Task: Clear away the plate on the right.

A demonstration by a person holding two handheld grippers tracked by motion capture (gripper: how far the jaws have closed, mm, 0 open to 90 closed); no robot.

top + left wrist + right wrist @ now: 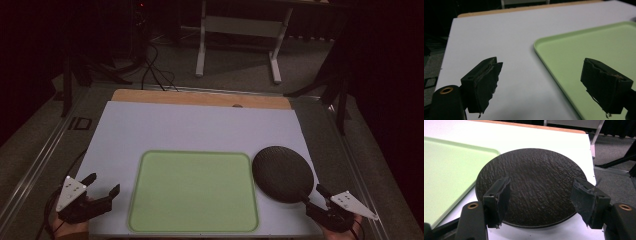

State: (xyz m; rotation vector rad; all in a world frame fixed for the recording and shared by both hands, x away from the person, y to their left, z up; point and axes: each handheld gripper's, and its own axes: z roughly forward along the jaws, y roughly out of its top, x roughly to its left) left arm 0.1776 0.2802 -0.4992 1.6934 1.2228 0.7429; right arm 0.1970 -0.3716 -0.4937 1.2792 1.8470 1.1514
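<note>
The black plate (pixel 283 173) lies flat on the white bench (pixel 200 125), on the right side and close to the near edge. It is round and its top looks rough, like tree bark. Its left edge sits just beside the right rim of the green tray (pixel 194 192), and I cannot tell if the two touch.

The green tray lies in the middle of the near part of the bench. It is flat with round corners and a low rim.

The right tongs (pixel 320 196) are at the near right corner, held in a hand (pixel 345 231). Their jaws stand wide. In the right gripper view the right tongs (pixel 540 202) reach over the near edge of the black plate (pixel 531 185), one jaw on each side, and they do not pinch it.

The left tongs (pixel 103 185) are at the near left corner, just left of the tray, with a grey three-cornered plate (pixel 70 191) on top. Their jaws stand wide too, with nothing between them. In the left gripper view the left tongs (pixel 540 85) hang over the bench, with one jaw over the bare white top and the other over the tray's (pixel 574 47) left part.

Past the far edge of the bench there is a dark floor with a white stand (pixel 240 30) and some black cables (pixel 155 70).
</note>
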